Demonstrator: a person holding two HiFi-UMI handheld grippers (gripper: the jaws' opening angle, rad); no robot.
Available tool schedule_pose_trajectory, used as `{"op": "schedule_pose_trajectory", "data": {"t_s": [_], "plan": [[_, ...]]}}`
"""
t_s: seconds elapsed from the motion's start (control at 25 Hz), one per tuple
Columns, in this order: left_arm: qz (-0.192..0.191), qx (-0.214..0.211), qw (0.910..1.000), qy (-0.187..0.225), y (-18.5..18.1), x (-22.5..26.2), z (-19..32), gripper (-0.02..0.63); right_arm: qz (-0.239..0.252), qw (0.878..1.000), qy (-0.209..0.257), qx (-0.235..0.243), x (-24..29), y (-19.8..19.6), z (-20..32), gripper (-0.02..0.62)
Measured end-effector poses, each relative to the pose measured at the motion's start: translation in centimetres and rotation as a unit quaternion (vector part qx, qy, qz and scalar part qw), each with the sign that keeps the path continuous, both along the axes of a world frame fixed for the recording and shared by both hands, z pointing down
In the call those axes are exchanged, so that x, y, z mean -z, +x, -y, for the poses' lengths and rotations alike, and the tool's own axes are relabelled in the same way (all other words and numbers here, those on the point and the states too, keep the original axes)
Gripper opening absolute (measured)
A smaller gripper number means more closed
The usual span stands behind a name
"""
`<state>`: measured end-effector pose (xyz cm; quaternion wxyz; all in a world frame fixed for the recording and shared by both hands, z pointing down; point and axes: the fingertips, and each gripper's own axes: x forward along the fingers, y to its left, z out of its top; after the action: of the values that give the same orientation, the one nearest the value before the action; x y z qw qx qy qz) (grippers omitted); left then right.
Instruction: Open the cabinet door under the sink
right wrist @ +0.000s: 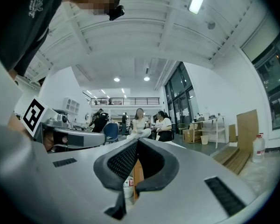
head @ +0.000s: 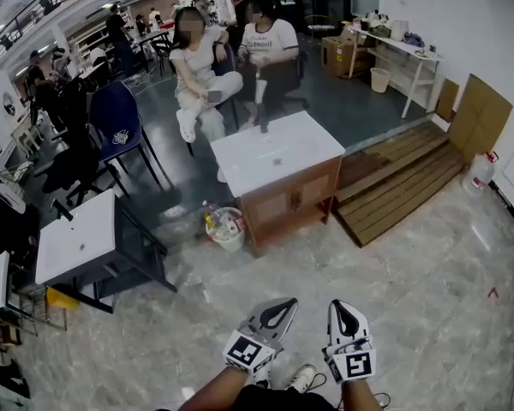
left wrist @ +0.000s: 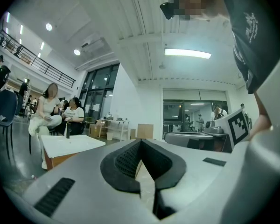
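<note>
The sink cabinet (head: 293, 197) stands in the middle of the head view, a wooden box with two closed doors under a white sink top (head: 274, 154). Both grippers are low in that view, well short of the cabinet on the tiled floor side. My left gripper (head: 283, 305) is shut with nothing between its jaws, and in the left gripper view (left wrist: 141, 143) the white sink top (left wrist: 70, 145) lies far off to the left. My right gripper (head: 342, 306) is also shut and empty; in the right gripper view (right wrist: 136, 142) a strip of the wooden cabinet (right wrist: 138, 171) shows through the gap below the tips.
A white bucket (head: 227, 229) of rubbish stands at the cabinet's left corner. A wooden platform (head: 403, 176) lies to its right. A second white basin on a dark stand (head: 79, 240) is at the left. Two people (head: 204, 62) sit just behind the cabinet.
</note>
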<state>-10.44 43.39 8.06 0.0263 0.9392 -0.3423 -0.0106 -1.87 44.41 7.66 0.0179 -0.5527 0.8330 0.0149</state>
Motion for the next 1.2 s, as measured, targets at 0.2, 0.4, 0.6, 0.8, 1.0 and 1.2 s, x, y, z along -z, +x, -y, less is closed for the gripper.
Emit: {"op": "schedule_pose_trajectory", "data": {"t_s": [0.2,0.4,0.6,0.8,1.0,1.2], "plan": [[0.0,0.005,1.0,0.001,1.7,-0.1,-0.4,0.011,0.012,1.0,0.015,0.007,0.5,1.7,-0.2,0.018],[-0.002,0.014,0.9999,0.007,3.0,-0.2,-0.5,0.011,0.015,0.999,0.039,0.019,1.1,2.9,-0.1,0.018],[0.0,0.016,0.9999,-0.003,3.2,-1.1,0.9,0.011,0.017,0.999,0.032,0.025,0.6,2.9,1.2,0.018],[-0.005,0.028,0.9996,-0.006,2.5,-1.6,4.7,0.011,0.012,0.999,0.029,0.028,0.2,2.5,4.8,0.018],[-0.037,0.031,0.9986,-0.024,1.6,-1.8,10.2,0.011,0.009,0.999,0.023,0.033,0.3,1.2,10.6,0.018],[-0.065,0.036,0.9962,-0.044,0.8,-2.5,15.8,0.011,-0.005,0.999,0.003,0.037,-0.6,0.2,16.2,0.018]]}}
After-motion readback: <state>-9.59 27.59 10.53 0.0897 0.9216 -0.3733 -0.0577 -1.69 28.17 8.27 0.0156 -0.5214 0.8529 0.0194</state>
